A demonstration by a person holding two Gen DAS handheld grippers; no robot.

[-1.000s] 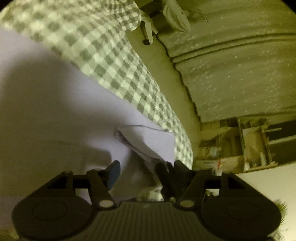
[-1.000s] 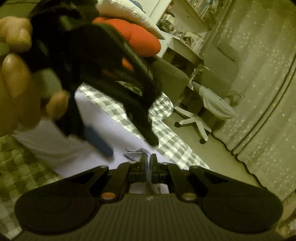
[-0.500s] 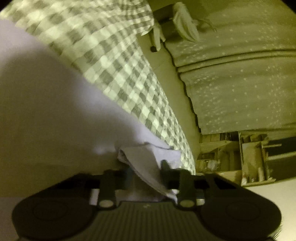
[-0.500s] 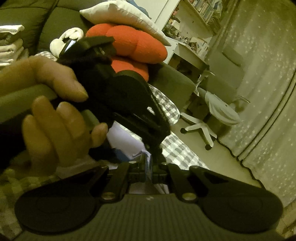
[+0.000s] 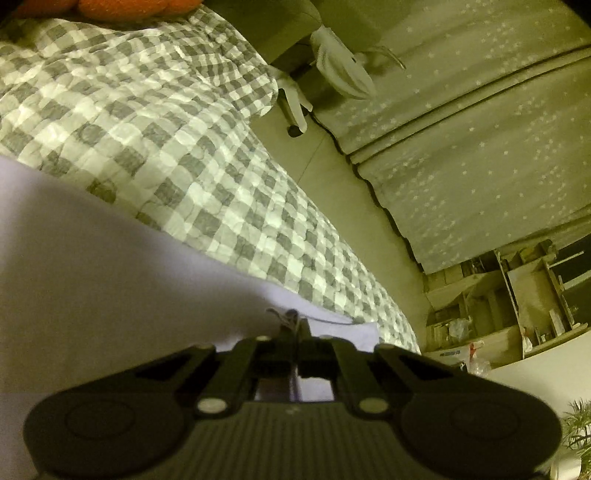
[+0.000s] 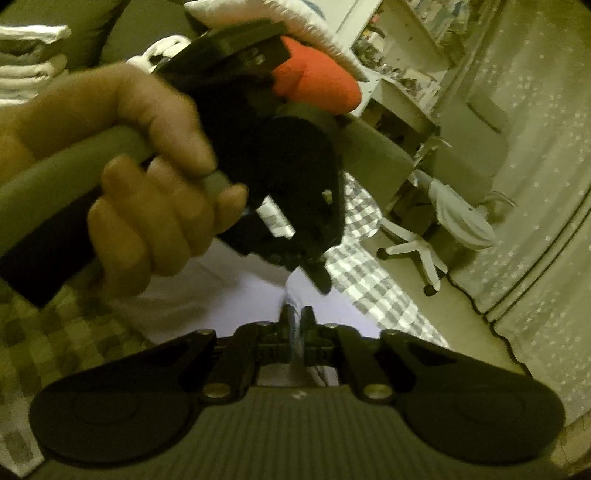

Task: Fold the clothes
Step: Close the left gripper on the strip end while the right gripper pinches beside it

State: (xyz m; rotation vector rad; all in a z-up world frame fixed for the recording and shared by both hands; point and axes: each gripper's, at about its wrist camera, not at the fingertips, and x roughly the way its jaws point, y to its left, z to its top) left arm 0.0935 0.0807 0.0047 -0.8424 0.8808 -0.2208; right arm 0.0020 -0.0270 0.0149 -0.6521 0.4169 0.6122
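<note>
Two grippers hold one corner of the pale lavender cloth garment: left gripper jaws clamped shut on it for folding, right gripper jaws opening, fabric between them.

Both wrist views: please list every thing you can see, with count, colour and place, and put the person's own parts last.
garment: one, pale lilac-white, spread on the bed, a corner by the grippers
bed cover: one, grey and white check, under the garment
cushion: one, orange-red, at the head of the bed
pillow: one, white, on top of the cushion
folded clothes: a stack, white and grey, far left
chair: one, white, on the floor beside the bed
curtains: pale with small stars, along the wall
shelves: wooden, cluttered, below the curtains
left gripper: black, shut on the garment's corner
right gripper: black, jaws opening, cloth between them
hand: one, around the left gripper's handle
</note>
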